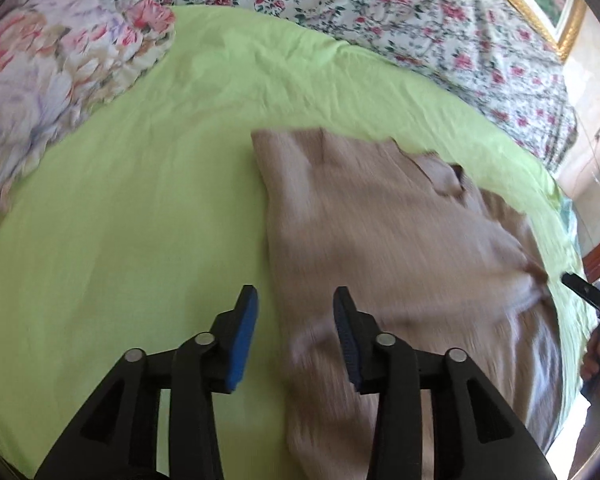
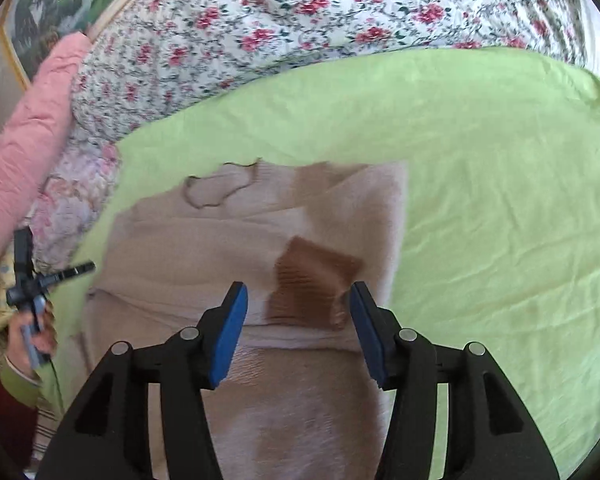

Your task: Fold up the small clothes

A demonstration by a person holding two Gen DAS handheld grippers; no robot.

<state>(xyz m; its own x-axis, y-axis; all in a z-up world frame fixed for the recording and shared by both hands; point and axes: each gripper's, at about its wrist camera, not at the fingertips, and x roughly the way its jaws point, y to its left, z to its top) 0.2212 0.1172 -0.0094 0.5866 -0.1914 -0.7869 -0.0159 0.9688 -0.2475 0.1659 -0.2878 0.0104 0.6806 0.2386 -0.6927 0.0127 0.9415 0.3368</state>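
Under the green sheet (image 1: pixel 120 220) and showing past its far edge: a floral bedcover (image 1: pixel 420 20); probably covered this way to give a plain, smooth ground for folding.

Pushed off the green sheet at its far left corner: a pastel flowered quilt (image 1: pixel 40 80) and a pink padded blanket (image 2: pixel 24 140); seemingly moved aside to keep the working ground free.

Flat on the green sheet, in its near middle part: a beige knitted garment (image 1: pixel 380 220), the task's thing; neckline turned to the far edge of the sheet, one long side already straight, one part laid over the body; so judged as partly folded, with more folds to make.

Above the green sheet, at the near left side of the garment: the left gripper (image 1: pixel 296 320); blue pads clearly apart, nothing pinched, only the garment's straight edge and bare sheet below the gap; a released tool, tilted down.

Above the near part of the green sheet, over the garment's middle: the right gripper (image 2: pixel 298 312); also released, pads wide apart, no cloth pressed between them; much motion blur here, so contact of one pad with the cloth not possible to decide.

Lying on the garment, well inside the green sheet, just in front of the right jaws: a brown ribbed cuff (image 2: pixel 312 276); likely the end of a sleeve brought inward for a narrower shape.
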